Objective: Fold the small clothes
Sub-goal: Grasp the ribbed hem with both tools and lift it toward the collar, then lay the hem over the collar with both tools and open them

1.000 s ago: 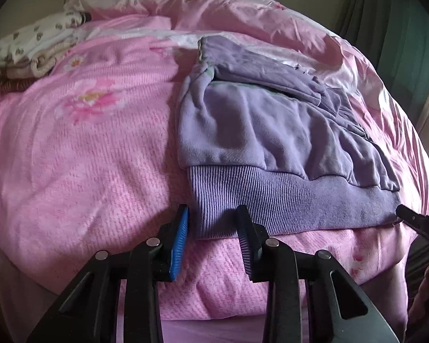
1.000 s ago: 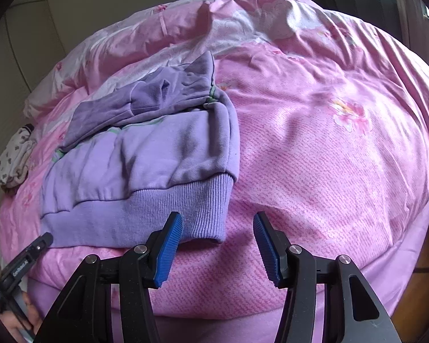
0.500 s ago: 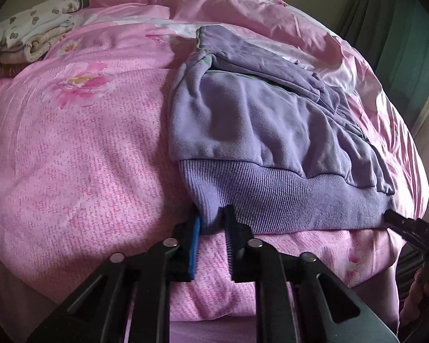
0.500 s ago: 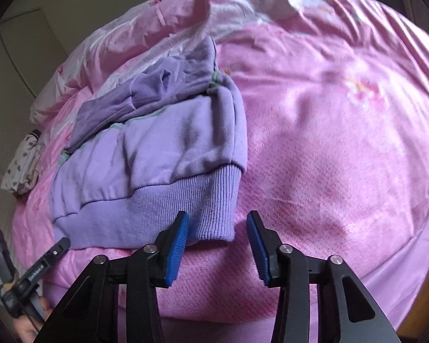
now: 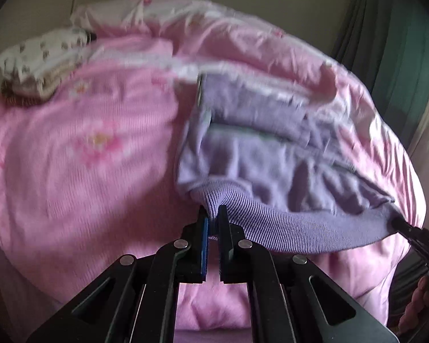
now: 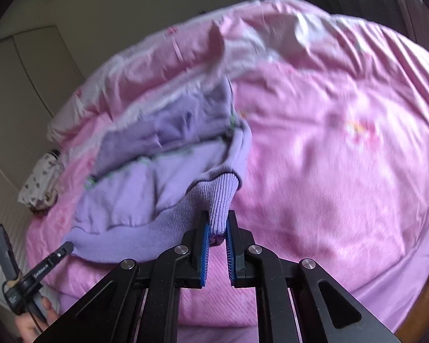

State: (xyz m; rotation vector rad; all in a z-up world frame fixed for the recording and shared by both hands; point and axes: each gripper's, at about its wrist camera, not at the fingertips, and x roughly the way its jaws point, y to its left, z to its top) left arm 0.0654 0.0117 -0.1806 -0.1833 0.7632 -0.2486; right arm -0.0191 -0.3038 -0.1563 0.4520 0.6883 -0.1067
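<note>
A small purple sweatshirt (image 5: 257, 154) lies partly folded on a pink bed, its ribbed hem (image 5: 294, 228) toward me. My left gripper (image 5: 213, 217) is shut on the hem's left corner and holds it lifted. My right gripper (image 6: 218, 225) is shut on the hem's right corner (image 6: 217, 200), also lifted. The sweatshirt body (image 6: 146, 183) sags between them. The right gripper's tip (image 5: 409, 231) shows at the right edge of the left wrist view, and the left gripper's tip (image 6: 57, 257) at the lower left of the right wrist view.
A pink flowered quilt (image 5: 80, 154) covers the bed (image 6: 343, 148). A stack of folded white patterned clothes (image 5: 40, 60) lies at the far left, also seen in the right wrist view (image 6: 41, 183). Dark green curtains (image 5: 400, 43) hang on the right.
Both grippers closed on the hem's two corners and raised them off the quilt. The hem now hangs stretched between them.
</note>
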